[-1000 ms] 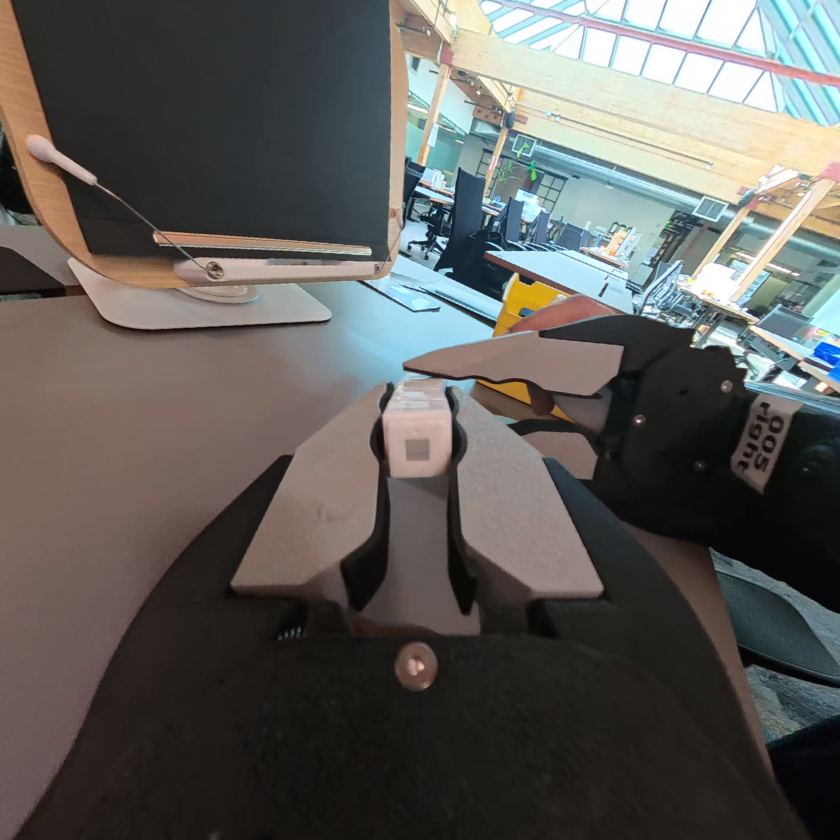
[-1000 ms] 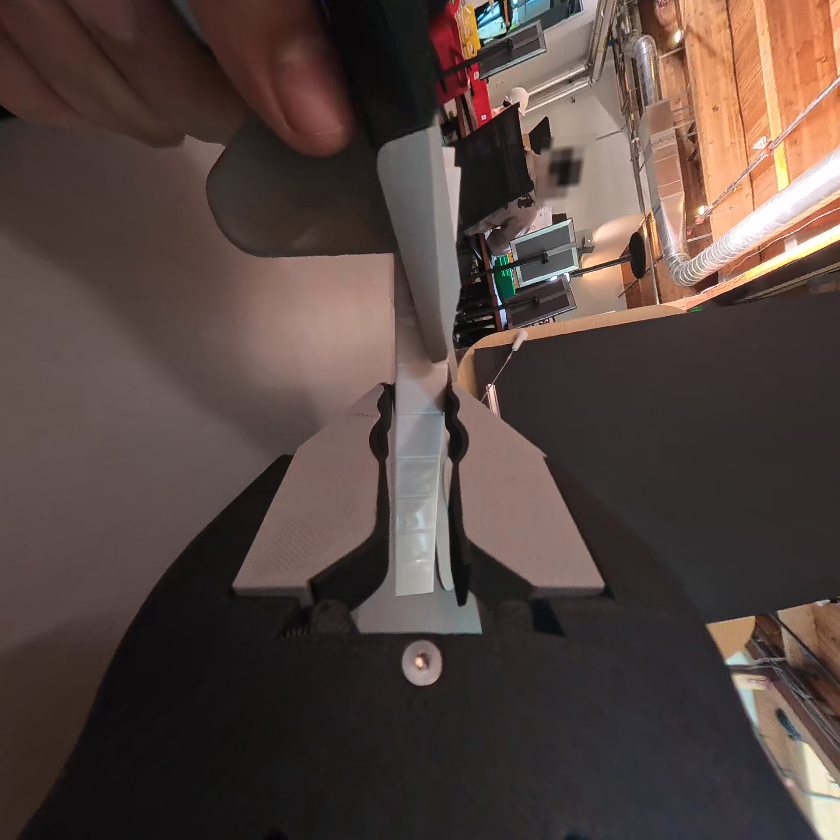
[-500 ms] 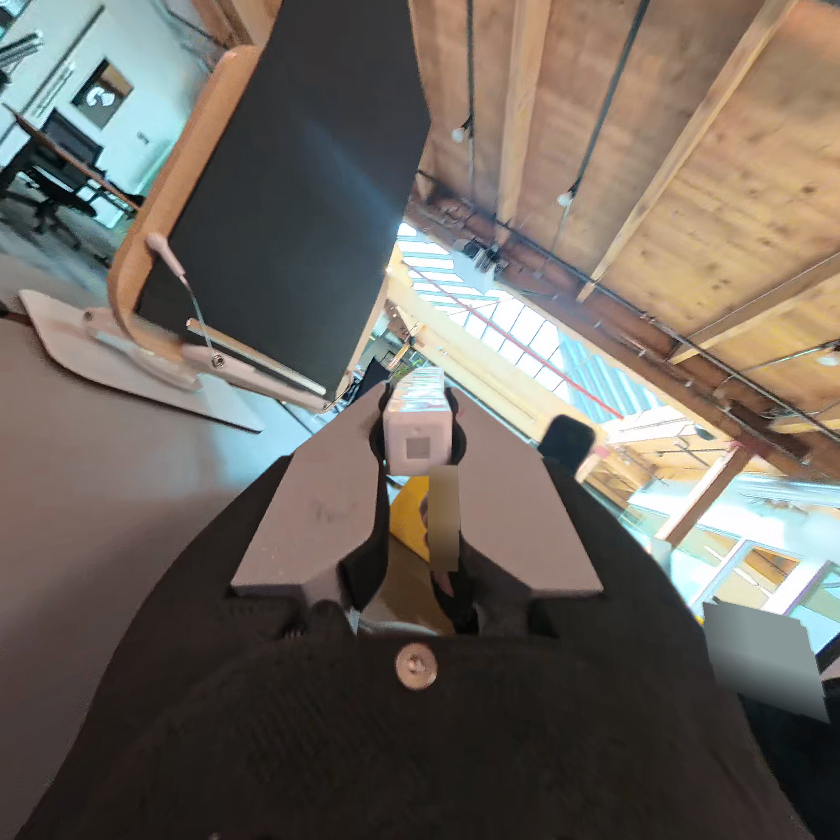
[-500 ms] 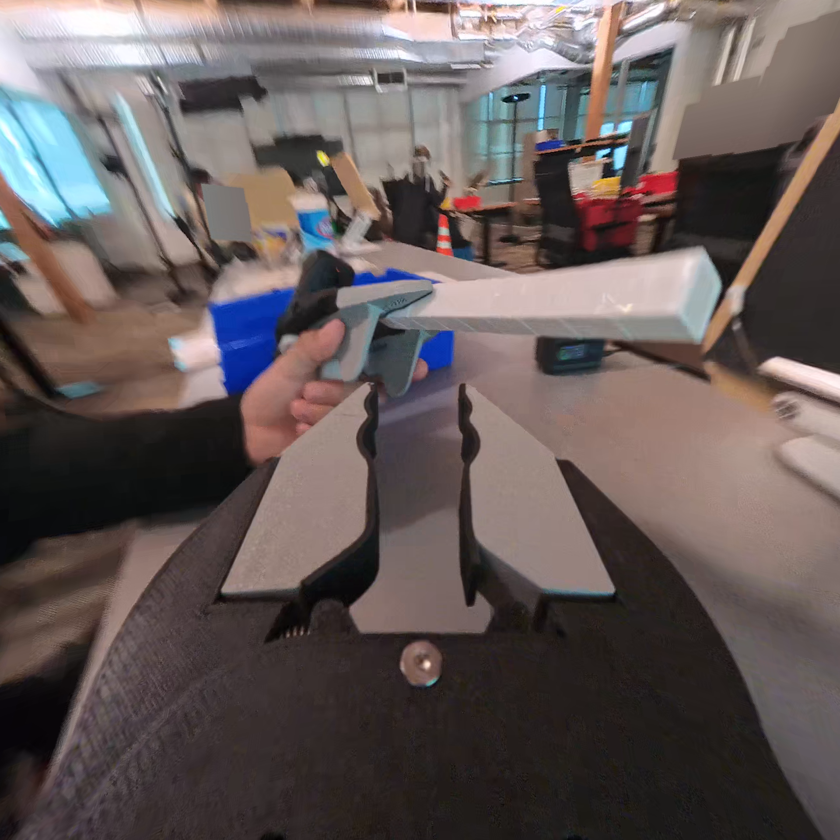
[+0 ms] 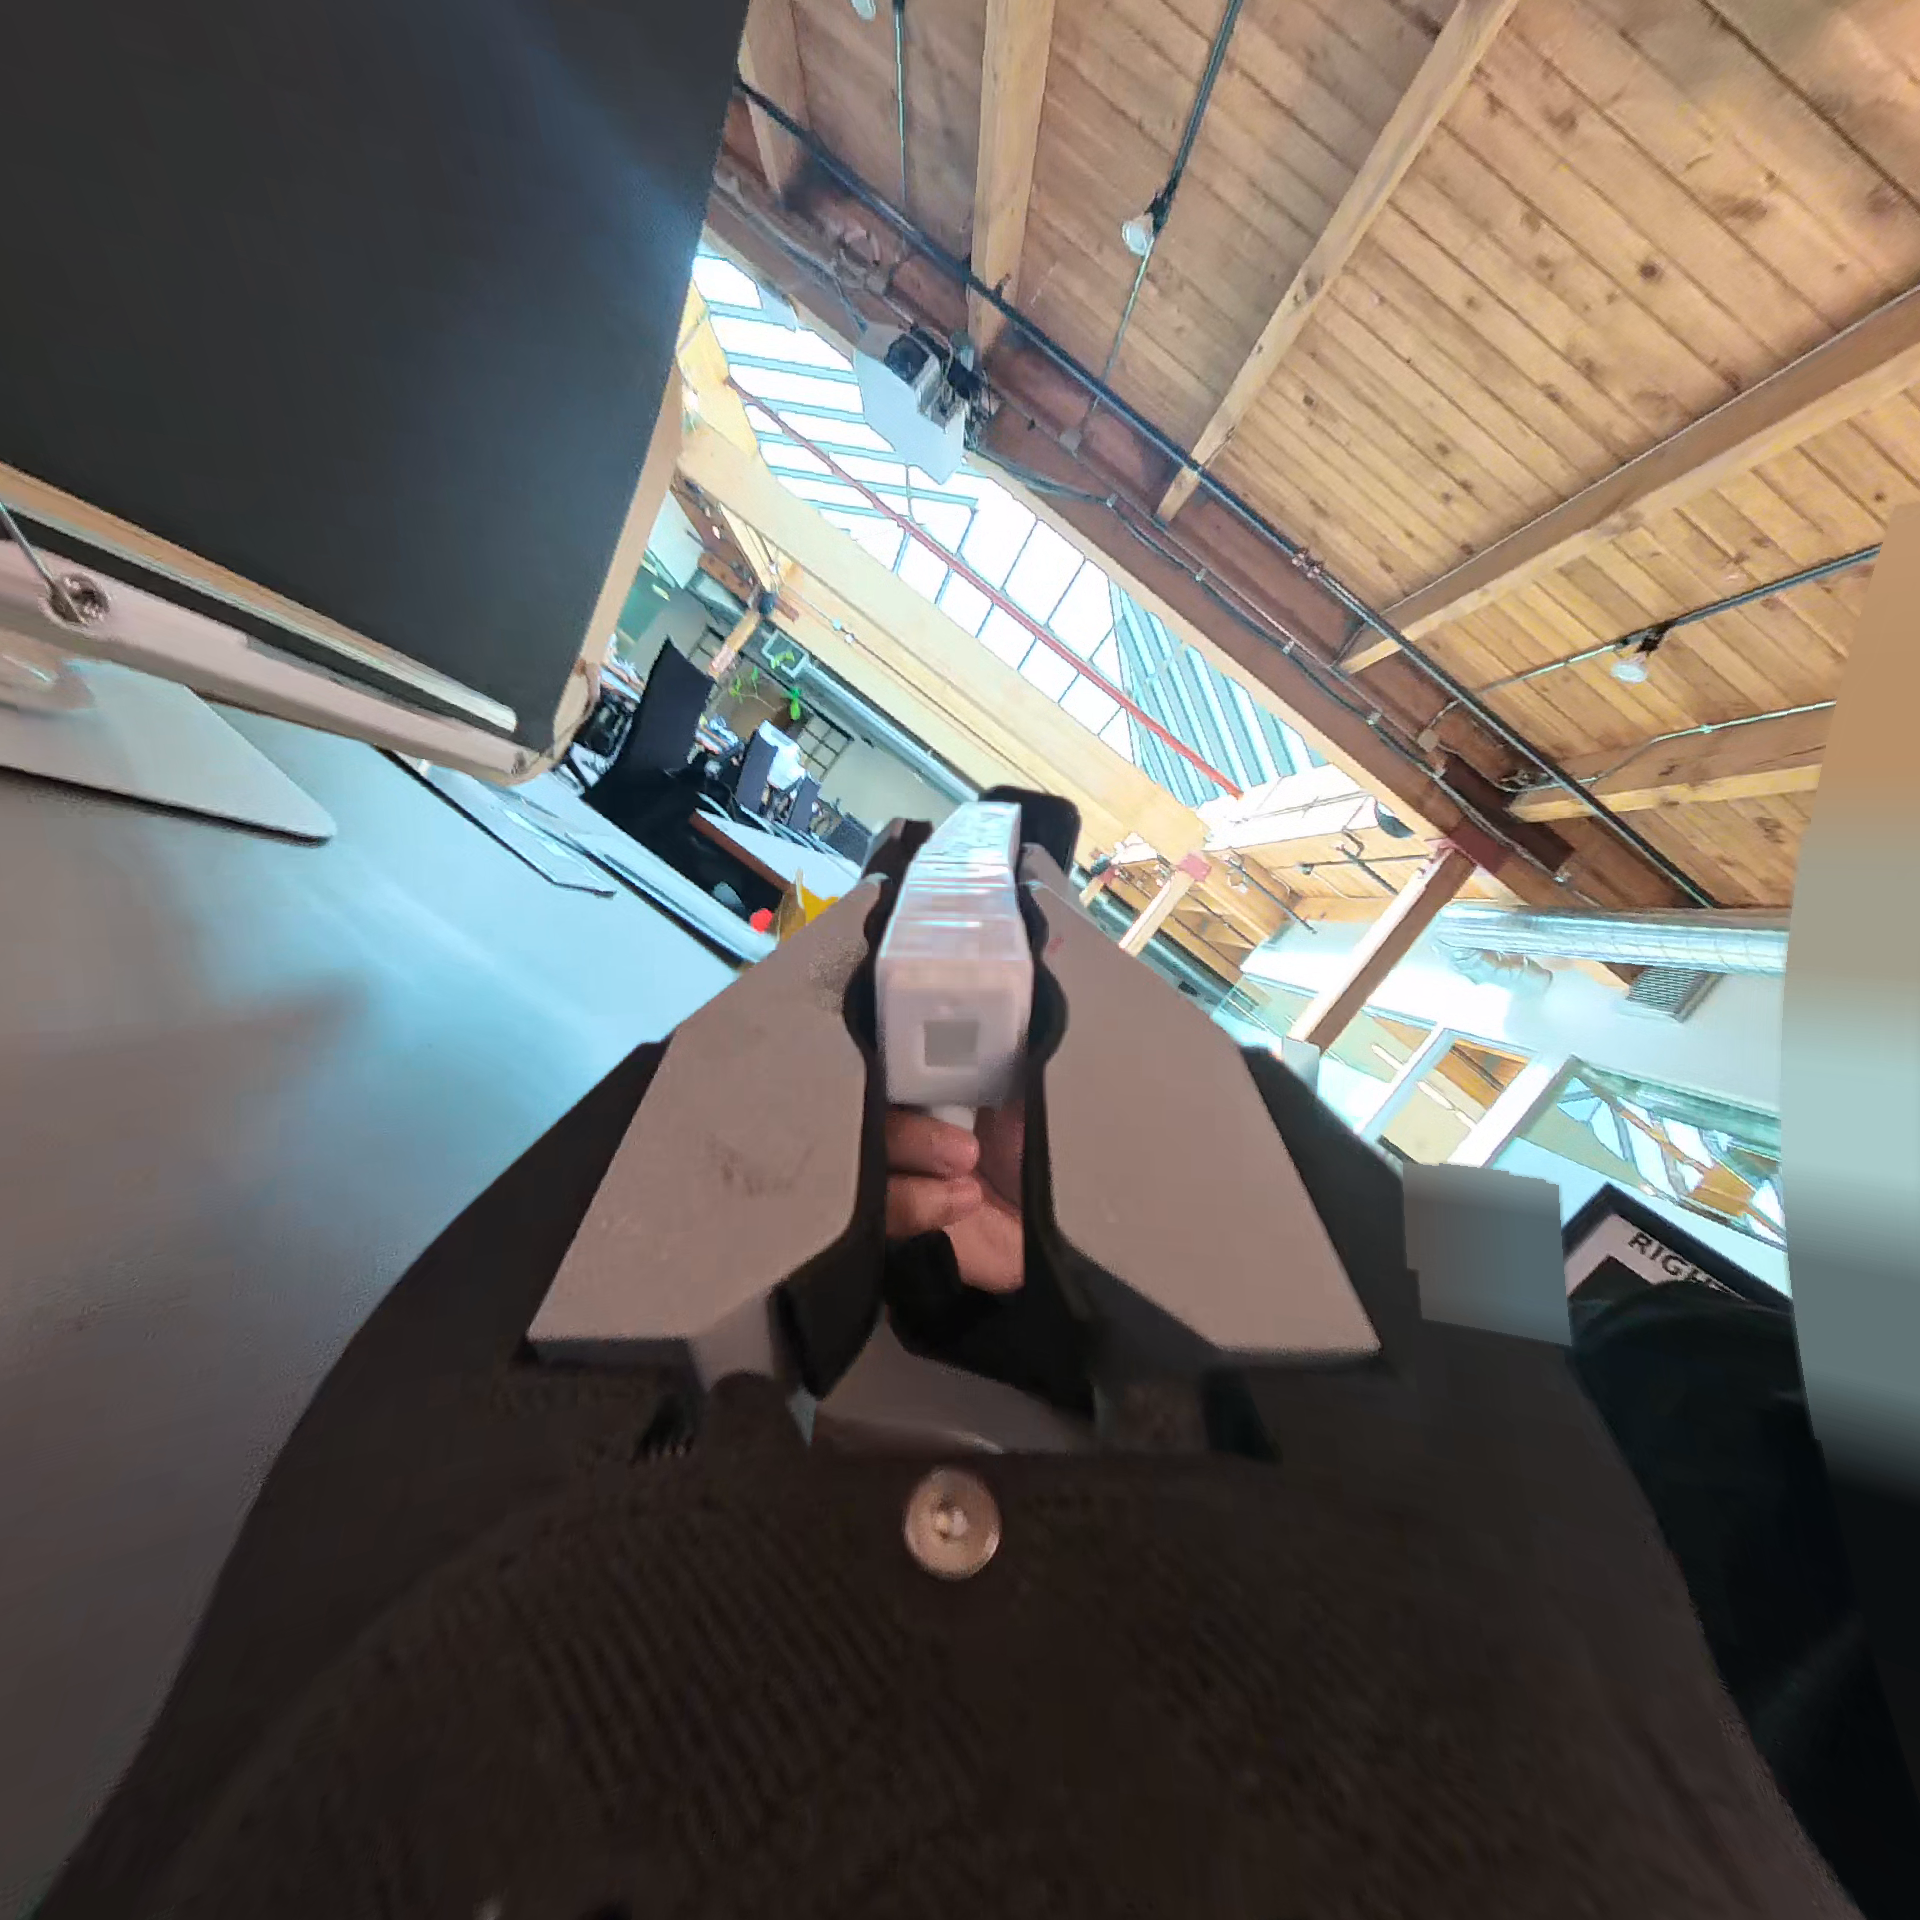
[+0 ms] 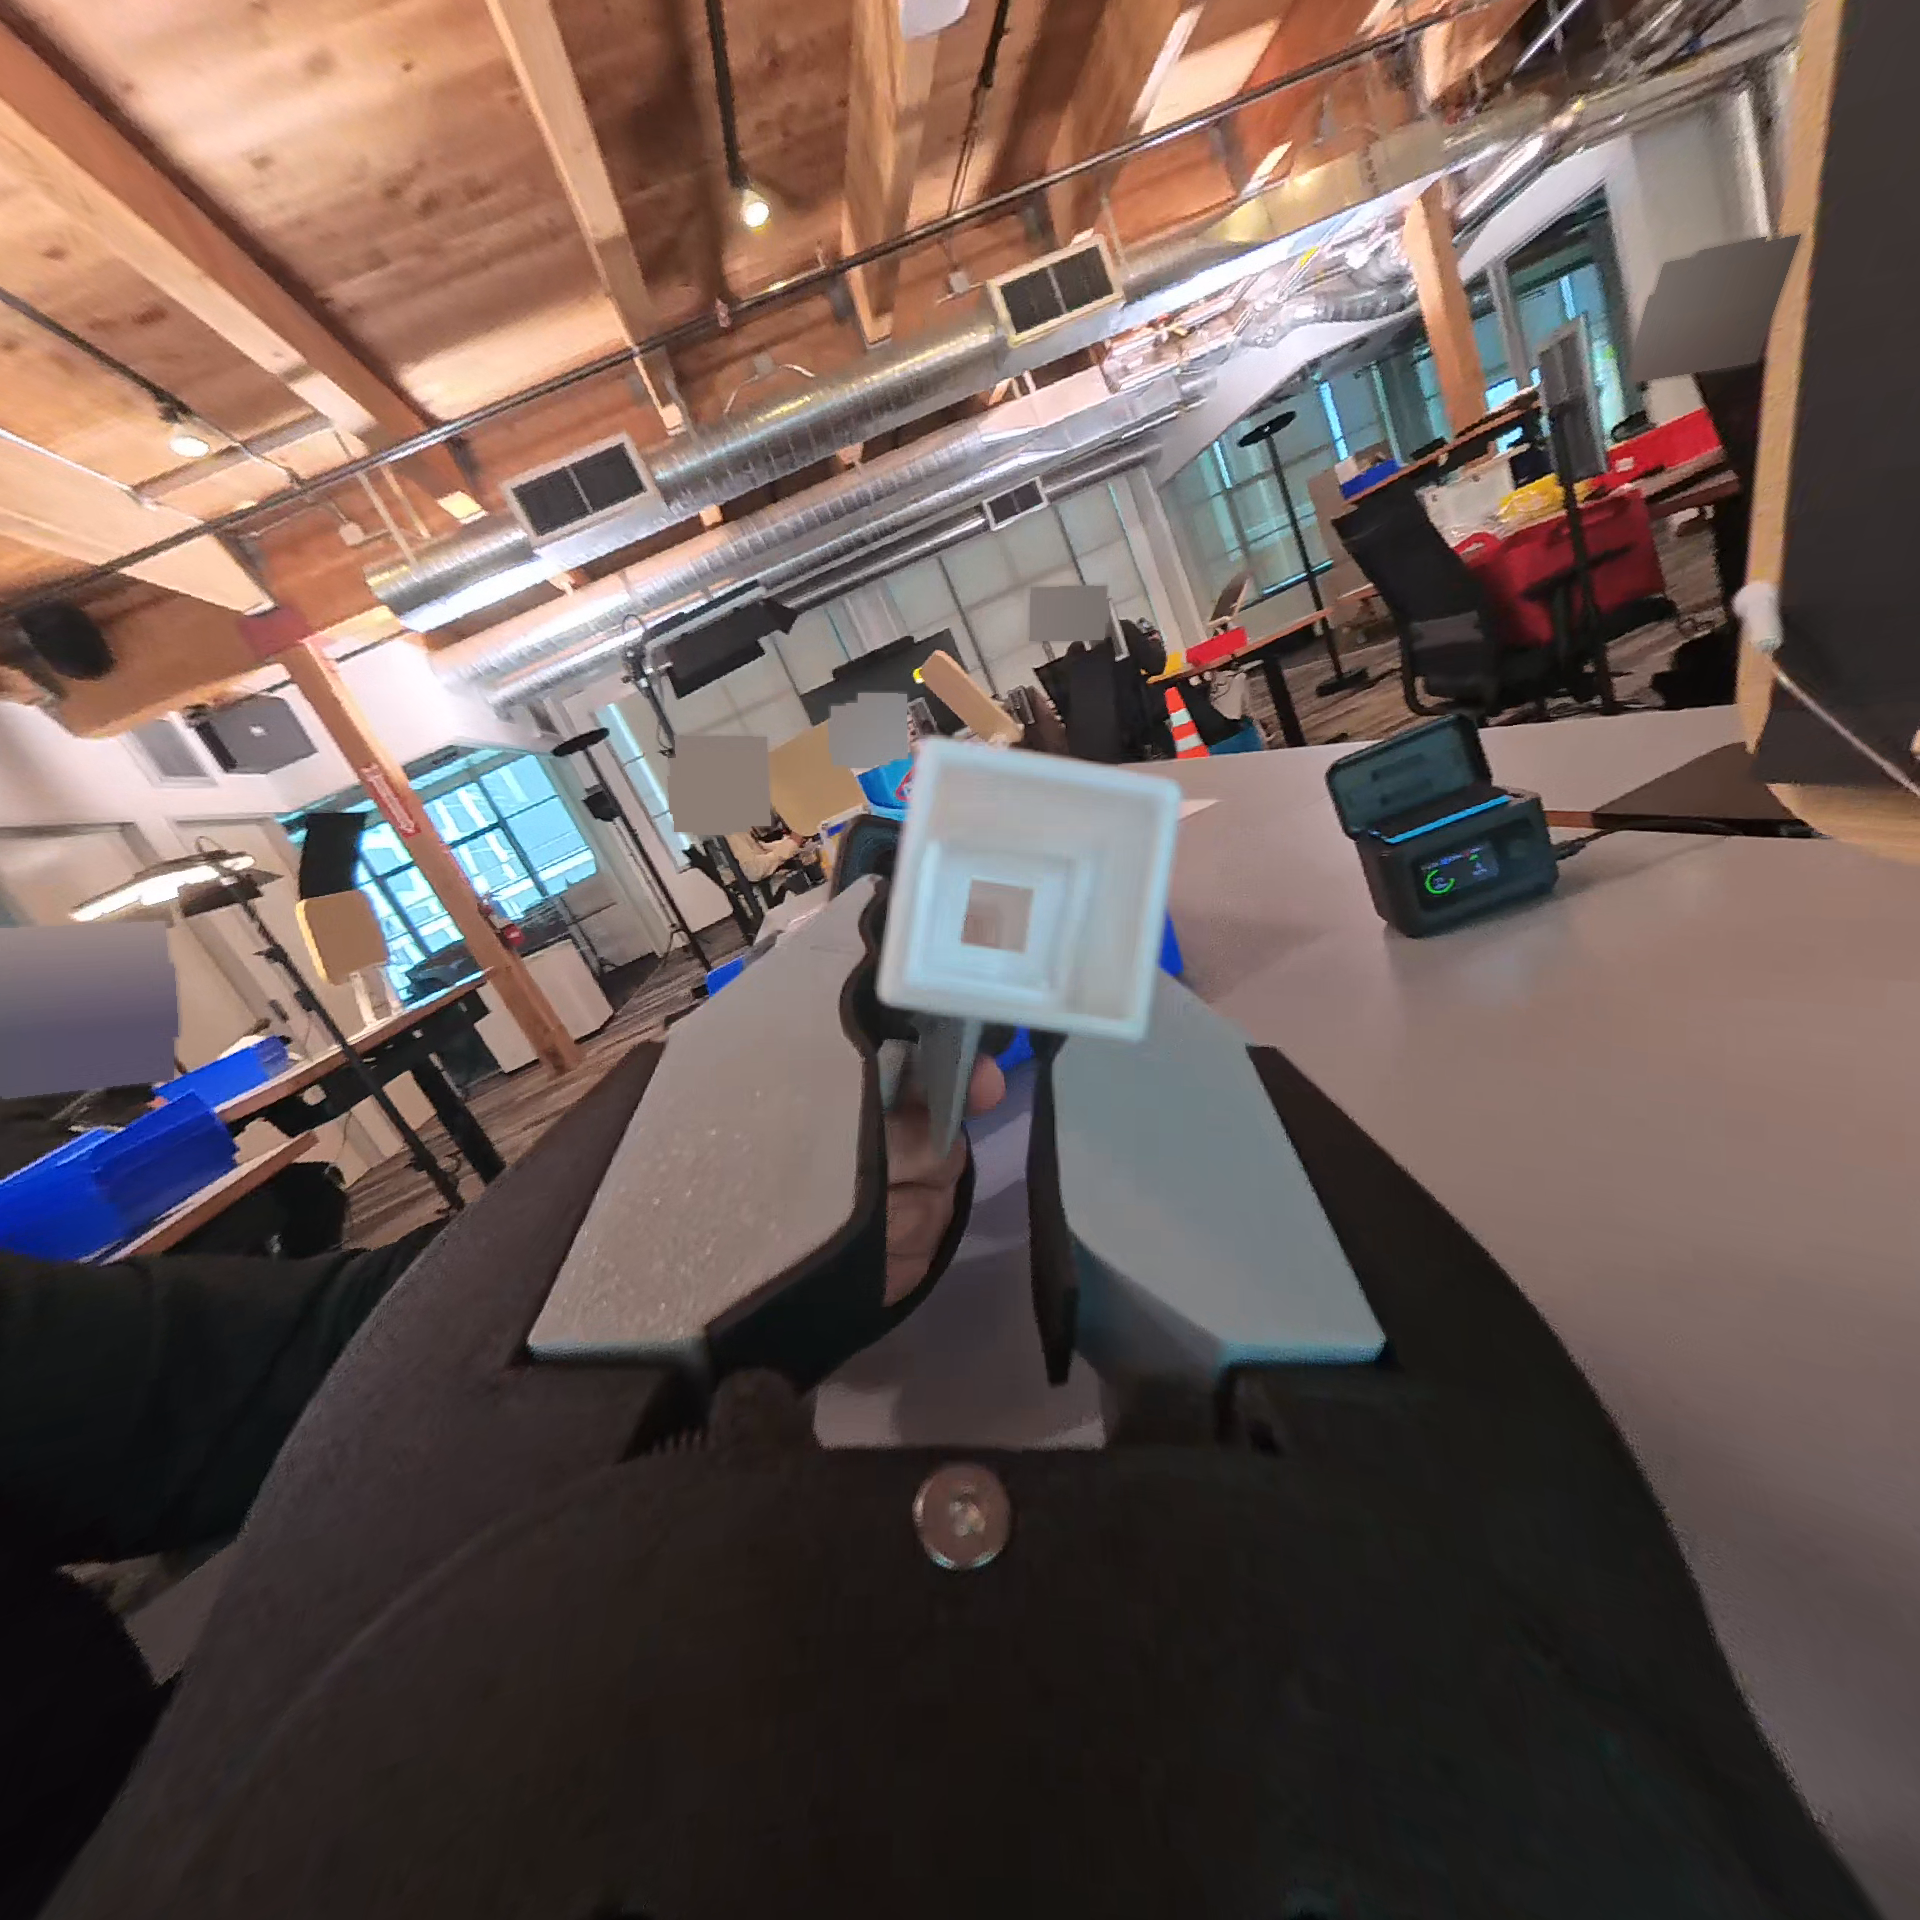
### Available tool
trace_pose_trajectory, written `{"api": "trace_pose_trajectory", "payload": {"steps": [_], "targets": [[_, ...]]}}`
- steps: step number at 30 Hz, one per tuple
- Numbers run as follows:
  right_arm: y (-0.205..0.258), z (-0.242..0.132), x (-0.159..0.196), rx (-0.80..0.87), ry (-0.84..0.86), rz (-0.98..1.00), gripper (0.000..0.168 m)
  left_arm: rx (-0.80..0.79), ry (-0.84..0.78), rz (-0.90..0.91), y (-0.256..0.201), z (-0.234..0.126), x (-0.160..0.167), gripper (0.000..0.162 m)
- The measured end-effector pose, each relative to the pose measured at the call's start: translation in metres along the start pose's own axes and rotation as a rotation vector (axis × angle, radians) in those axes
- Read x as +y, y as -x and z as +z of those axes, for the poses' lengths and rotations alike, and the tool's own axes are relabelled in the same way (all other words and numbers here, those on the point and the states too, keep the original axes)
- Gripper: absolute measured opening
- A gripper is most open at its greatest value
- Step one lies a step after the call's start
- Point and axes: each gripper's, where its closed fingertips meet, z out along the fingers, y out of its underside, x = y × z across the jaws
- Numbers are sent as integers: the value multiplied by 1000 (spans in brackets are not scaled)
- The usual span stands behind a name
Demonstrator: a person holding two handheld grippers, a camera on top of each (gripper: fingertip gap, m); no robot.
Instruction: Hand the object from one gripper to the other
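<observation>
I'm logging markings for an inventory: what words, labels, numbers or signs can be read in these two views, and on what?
I don't quote wording; these things bear it:
White label on the black body, lower right of the left wrist view: dark capitals, partly hidden.
Screen of the black case on the table: green readout, too small to read.
Red sign on the wooden post: too small to read.
White bar: marks on its top face, blurred.

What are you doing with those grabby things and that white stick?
A person holds a grabber in each hand and is passing a long white square tube between them. The left tongs are shut on the tube. The right tongs are open, with the tube's hollow end pointing at them, just at their tips. The handover is not done yet.
</observation>
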Motion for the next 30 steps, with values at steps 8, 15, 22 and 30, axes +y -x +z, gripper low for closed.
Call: {"api": "trace_pose_trajectory", "payload": {"steps": [8, 15, 22, 30], "targets": [[-14, -15, -18, 178, 42, -357, 20, -176, 38, 45, 23, -6, -2, 63], [-19, -19, -14, 475, 239, -1206, 18, -220, 162, 15, 33, -4, 20, 65], [-40, -19, 4, 640, 526, -1960, 18, -91, 229, -72, 12, 3, 34, 62], [-52, -8, 25, 696, 683, -2062, 19, -62, 411, -155, 7, 3, 70, 66]]}}
